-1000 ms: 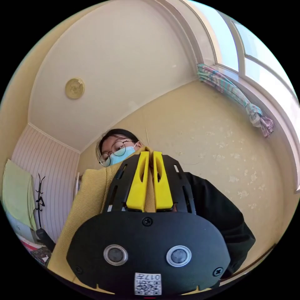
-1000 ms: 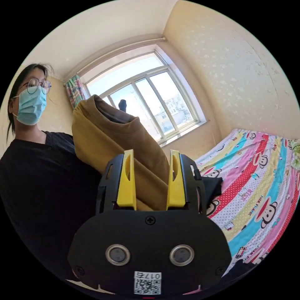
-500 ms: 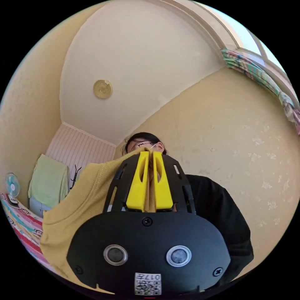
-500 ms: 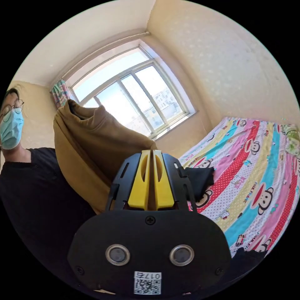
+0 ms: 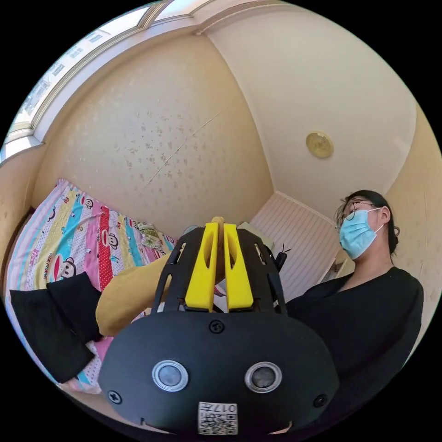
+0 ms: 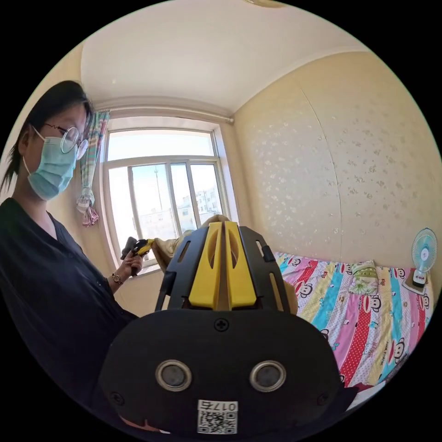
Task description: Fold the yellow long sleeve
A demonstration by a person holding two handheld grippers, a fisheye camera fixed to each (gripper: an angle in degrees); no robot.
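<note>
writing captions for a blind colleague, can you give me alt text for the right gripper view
The right gripper has its yellow fingers closed on a fold of the yellow long sleeve. The left gripper, in the person's hand, holds the cloth's far end near the window. A cartoon-print bed sheet lies to one side.

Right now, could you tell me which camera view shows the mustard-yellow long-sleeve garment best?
The left gripper view: the mustard-yellow long-sleeve garment bulges beside the left gripper. The right gripper view shows mere slivers past the right gripper.
</note>
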